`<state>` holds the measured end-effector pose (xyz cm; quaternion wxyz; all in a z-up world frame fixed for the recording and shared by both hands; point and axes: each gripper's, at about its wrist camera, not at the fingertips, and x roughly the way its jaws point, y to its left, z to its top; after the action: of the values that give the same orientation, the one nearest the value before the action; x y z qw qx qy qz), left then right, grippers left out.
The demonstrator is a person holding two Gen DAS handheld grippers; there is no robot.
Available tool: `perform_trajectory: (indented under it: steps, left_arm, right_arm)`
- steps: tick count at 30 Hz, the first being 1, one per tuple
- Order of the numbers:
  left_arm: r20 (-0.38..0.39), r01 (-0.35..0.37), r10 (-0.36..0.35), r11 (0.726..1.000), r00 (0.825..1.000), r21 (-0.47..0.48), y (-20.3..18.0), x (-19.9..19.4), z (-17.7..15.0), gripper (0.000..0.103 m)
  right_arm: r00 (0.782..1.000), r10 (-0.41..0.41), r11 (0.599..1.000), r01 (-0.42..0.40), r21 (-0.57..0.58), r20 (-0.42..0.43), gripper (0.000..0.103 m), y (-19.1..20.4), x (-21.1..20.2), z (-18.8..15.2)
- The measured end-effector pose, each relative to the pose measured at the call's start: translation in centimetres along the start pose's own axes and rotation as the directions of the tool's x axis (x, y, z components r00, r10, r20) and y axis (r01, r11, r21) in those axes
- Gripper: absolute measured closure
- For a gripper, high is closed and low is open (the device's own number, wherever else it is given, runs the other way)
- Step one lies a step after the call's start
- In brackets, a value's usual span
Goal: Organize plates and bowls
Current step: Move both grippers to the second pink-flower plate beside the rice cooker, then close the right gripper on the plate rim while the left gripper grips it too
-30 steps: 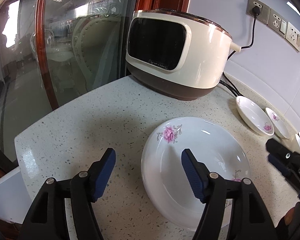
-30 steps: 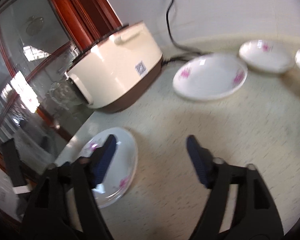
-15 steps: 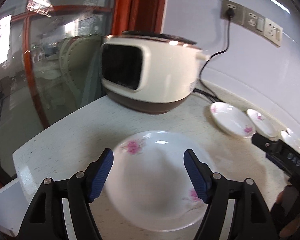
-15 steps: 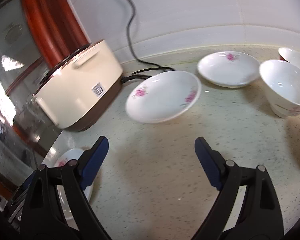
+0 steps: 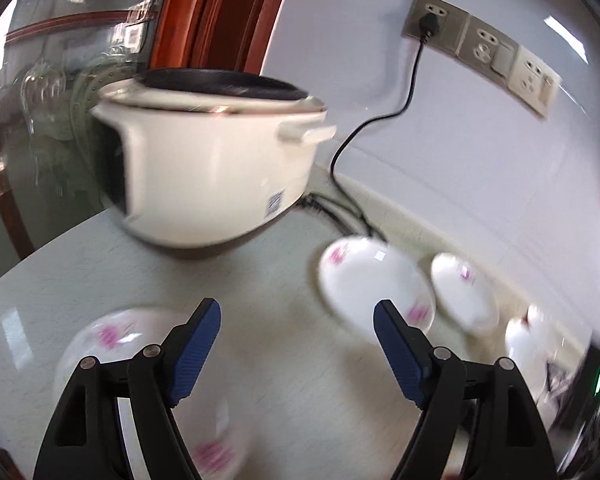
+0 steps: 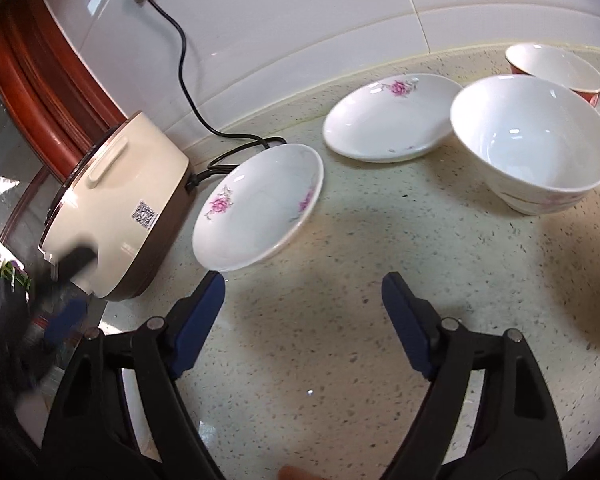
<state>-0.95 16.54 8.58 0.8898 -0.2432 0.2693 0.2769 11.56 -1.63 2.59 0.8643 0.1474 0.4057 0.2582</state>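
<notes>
My left gripper (image 5: 296, 348) is open and empty above the counter; a large white floral plate (image 5: 112, 344) lies under its left finger, blurred. Ahead of it are a white floral plate (image 5: 374, 292) and a smaller one (image 5: 462, 296). My right gripper (image 6: 304, 312) is open and empty, just in front of the nearer floral plate (image 6: 260, 208). Behind that lie a second floral plate (image 6: 388, 120), a white bowl (image 6: 532, 144) and a red-sided bowl (image 6: 556, 68).
A cream rice cooker (image 5: 208, 164) stands at the counter's left end by a glass door, also in the right wrist view (image 6: 120, 208). Its black cord (image 6: 184, 60) runs to wall sockets (image 5: 484, 48). A speckled counter (image 6: 360, 280) meets a white tiled wall.
My left gripper has swung right, so the large plate slid to the lower left and the far plates came into view. My right gripper has moved closer to the nearer plate and bowls.
</notes>
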Motion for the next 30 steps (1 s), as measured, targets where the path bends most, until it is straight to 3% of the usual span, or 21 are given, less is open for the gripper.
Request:
perform_trajectory:
  steps: [6, 11, 14, 17, 20, 26, 30]
  left_arm:
    - [-0.008, -0.039, 0.039, 0.999, 0.999, -0.026, -2.6, 4.5, 3.3, 0.023]
    - [-0.070, -0.006, 0.000, 0.996, 0.998, -0.085, -1.2, 7.7, 2.6, 0.023]
    - [-0.044, 0.000, -0.002, 0.999, 0.999, -0.050, -1.1, 7.3, 2.5, 0.023]
    - [0.016, 0.048, -0.047, 0.997, 0.999, -0.068, -0.8, 6.2, 2.7, 0.023]
    - [0.059, 0.053, -0.048, 0.996, 0.997, -0.077, -0.7, 5.6, 2.6, 0.023]
    - [0.088, 0.060, -0.049, 0.990, 0.995, -0.126, 0.5, 5.5, 2.4, 0.023]
    - [0.066, 0.058, -0.049, 0.989, 0.997, -0.135, 0.6, 6.2, 2.4, 0.023]
  right_arm:
    - [1.000, -0.018, 1.000, 0.018, 0.013, 0.003, 0.023, -0.7, 0.4, 0.5]
    - [1.000, -0.003, 0.998, 0.005, 0.064, -0.019, 0.030, -1.8, 1.0, 0.7]
    - [0.999, 0.008, 0.997, -0.006, 0.077, -0.031, 0.038, -1.9, 1.4, 0.5]
    - [1.000, 0.012, 0.998, -0.011, 0.069, -0.011, 0.041, -1.6, 1.6, 0.4]
    - [0.999, 0.031, 0.995, -0.029, 0.090, -0.016, 0.047, -1.4, 2.4, 0.6]
    - [1.000, -0.008, 0.996, 0.009, 0.086, -0.012, 0.060, 0.2, 4.7, 2.0]
    - [0.999, -0.044, 0.998, 0.045, 0.041, -0.023, 0.067, 1.6, 6.3, 2.7]
